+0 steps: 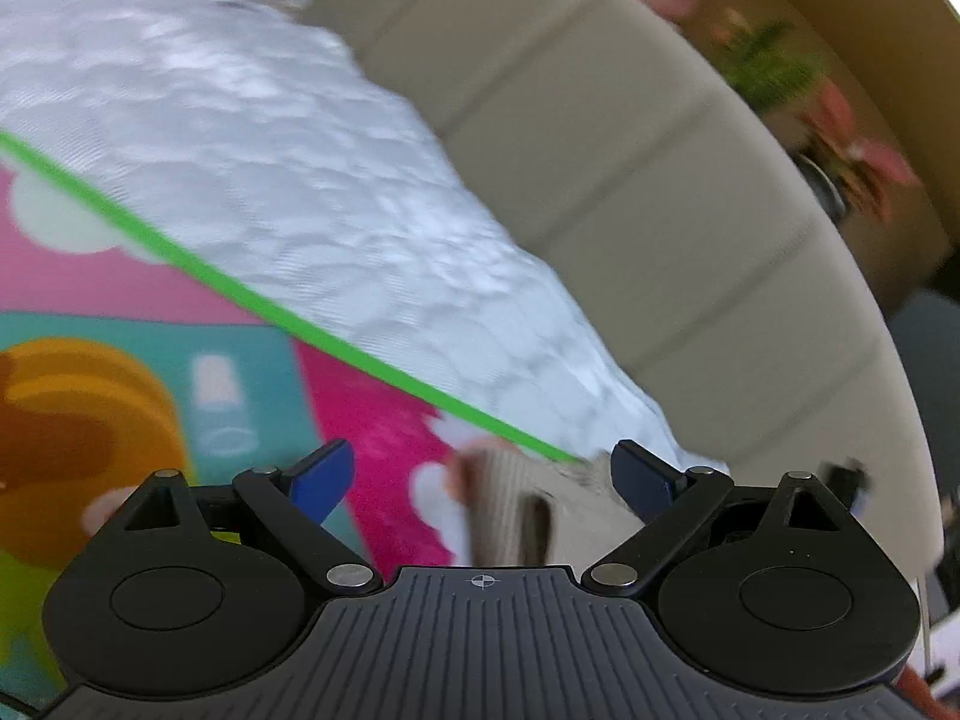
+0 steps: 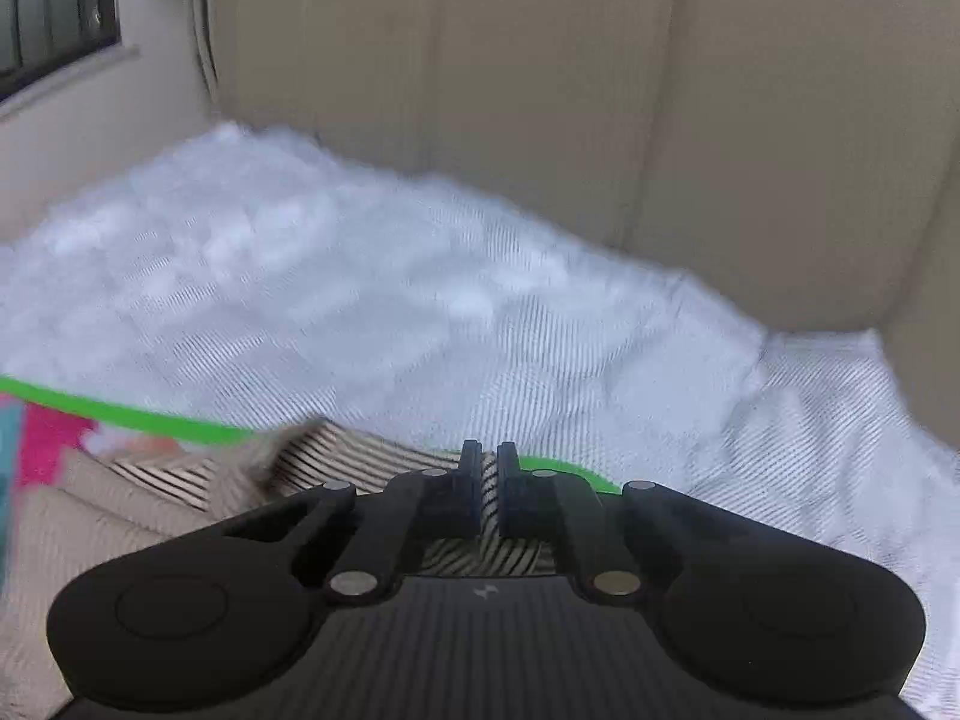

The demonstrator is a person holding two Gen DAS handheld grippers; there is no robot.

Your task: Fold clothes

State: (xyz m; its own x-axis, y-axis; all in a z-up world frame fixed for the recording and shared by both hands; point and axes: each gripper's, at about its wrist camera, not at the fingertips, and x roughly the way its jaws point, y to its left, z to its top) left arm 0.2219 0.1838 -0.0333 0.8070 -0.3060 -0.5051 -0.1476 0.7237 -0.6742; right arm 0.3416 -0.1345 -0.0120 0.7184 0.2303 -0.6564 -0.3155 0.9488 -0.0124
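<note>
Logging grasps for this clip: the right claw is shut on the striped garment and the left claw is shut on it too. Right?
Not quite. The right claw is shut on the striped garment, but the left wrist view shows the left claw open, its fingers spread wide with the garment lying between them, ungripped.

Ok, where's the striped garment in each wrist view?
Left wrist: striped garment low centre, blurred, between the open left gripper's fingers.
Right wrist: garment lower left to centre, clamped in the right gripper.
Shared landmark: the green edge of the play mat, against the white quilt.
</note>
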